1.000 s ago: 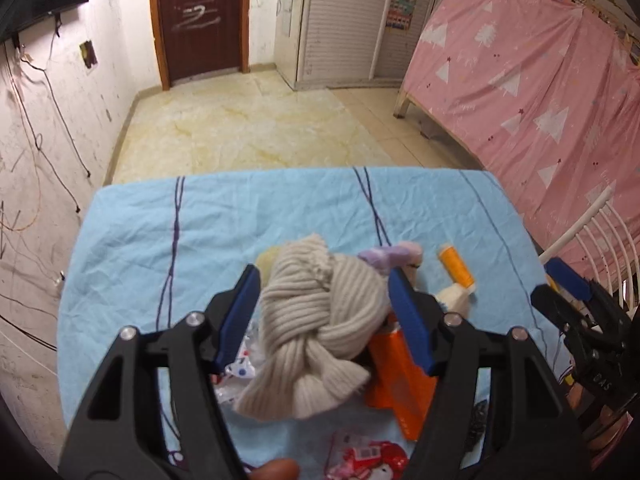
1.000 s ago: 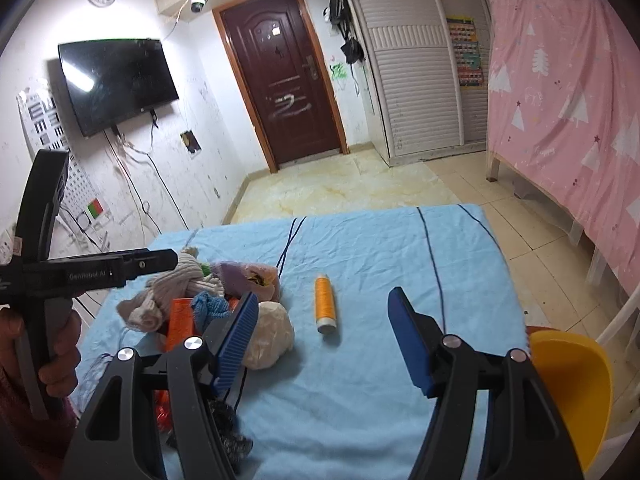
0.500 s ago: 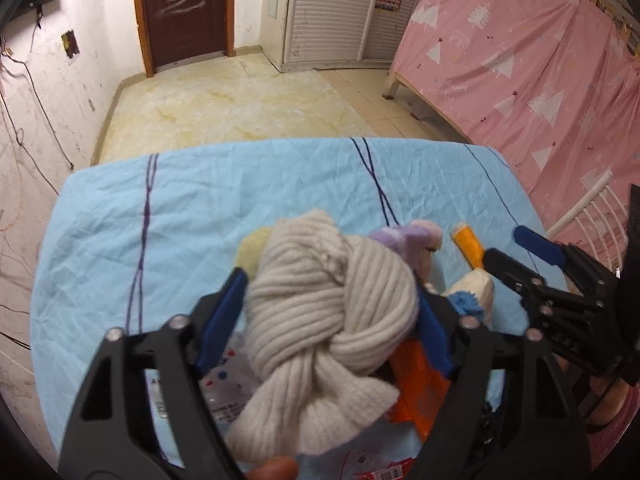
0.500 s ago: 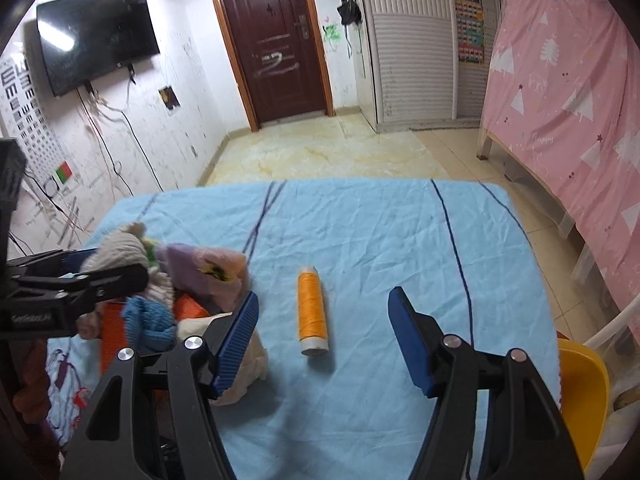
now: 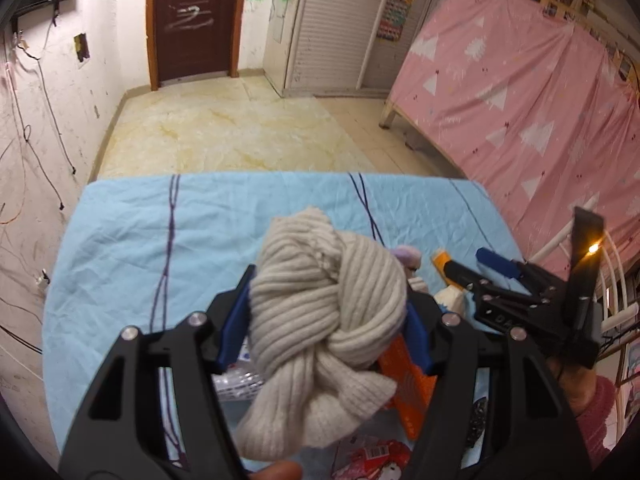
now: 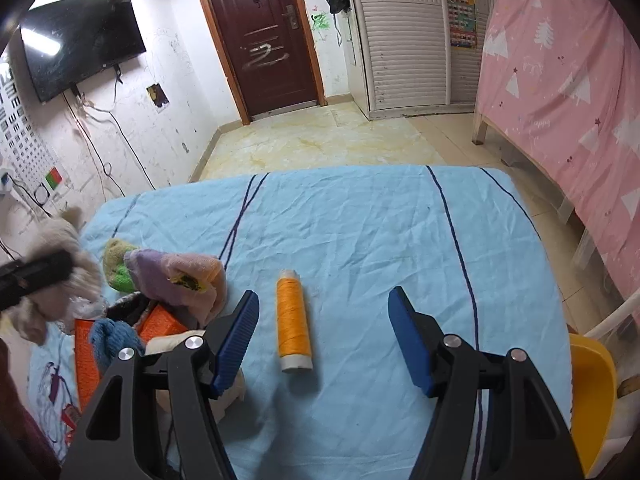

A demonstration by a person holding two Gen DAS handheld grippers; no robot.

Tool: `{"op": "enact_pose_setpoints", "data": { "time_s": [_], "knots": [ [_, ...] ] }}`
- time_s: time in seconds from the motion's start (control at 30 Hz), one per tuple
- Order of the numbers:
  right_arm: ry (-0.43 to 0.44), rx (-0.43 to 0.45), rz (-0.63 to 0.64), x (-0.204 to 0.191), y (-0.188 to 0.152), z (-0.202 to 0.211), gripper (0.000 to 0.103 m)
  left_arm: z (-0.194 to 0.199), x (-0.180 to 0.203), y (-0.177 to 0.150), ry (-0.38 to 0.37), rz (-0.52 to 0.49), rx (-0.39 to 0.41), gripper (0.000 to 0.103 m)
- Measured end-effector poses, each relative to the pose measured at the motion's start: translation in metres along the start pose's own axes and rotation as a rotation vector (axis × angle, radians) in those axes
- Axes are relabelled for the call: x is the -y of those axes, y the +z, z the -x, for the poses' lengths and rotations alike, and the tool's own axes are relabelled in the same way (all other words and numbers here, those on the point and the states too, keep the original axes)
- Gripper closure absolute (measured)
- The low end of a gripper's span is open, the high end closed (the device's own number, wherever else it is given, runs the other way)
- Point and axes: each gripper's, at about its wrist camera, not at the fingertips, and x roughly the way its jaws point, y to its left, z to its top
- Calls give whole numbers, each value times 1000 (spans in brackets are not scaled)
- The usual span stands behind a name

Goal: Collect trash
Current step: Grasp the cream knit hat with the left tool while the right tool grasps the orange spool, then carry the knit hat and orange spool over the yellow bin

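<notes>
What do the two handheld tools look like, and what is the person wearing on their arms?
Both the left tool and right tool have black plastic frames with triangular cutouts, silver screw heads and ribbed blue pads. The right one carries a small amber light. A dark red knitted sleeve shows at the wrist.

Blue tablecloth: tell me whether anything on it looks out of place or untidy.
On the blue tablecloth, the orange thread spool lies on its side, alone, between the closing right tongs. At the left, socks, an orange packet and wrappers sit in a jumbled pile. The left tongs grip a knotted beige knit.
</notes>
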Motion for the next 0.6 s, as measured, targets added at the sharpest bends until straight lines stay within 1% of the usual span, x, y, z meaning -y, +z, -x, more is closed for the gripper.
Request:
{"op": "enact_pose_setpoints", "data": {
  "time_s": [0.03, 0.07, 0.13, 0.2, 0.27, 0.37, 0.6],
  "knots": [
    [-5, -8, 5, -2, -1, -2, 55, 3, 0, 0, -2, 3, 8, 40],
    [-12, -21, 12, -2, -1, -5, 63, 5, 0, 0, -5, 4, 10, 40],
    [-19, -24, 23, -3, -1, -7, 69, 8, 0, 0, -14, 12, 14, 40],
    [1, -27, 34, -6, -2, -6, 87, 12, -1, -1, -15, 9, 21, 40],
    [-12, -14, 51, -11, -3, -3, 95, 16, -2, -2, -17, 9, 31, 40],
    [-11, 11, 44, -11, -6, 3, 95, 23, -1, -2, -19, 6, 43, 40],
    [18, 77, 7, 0, -6, 33, 95, 32, 10, -3, -11, -6, 60, 40]
  ]
}}
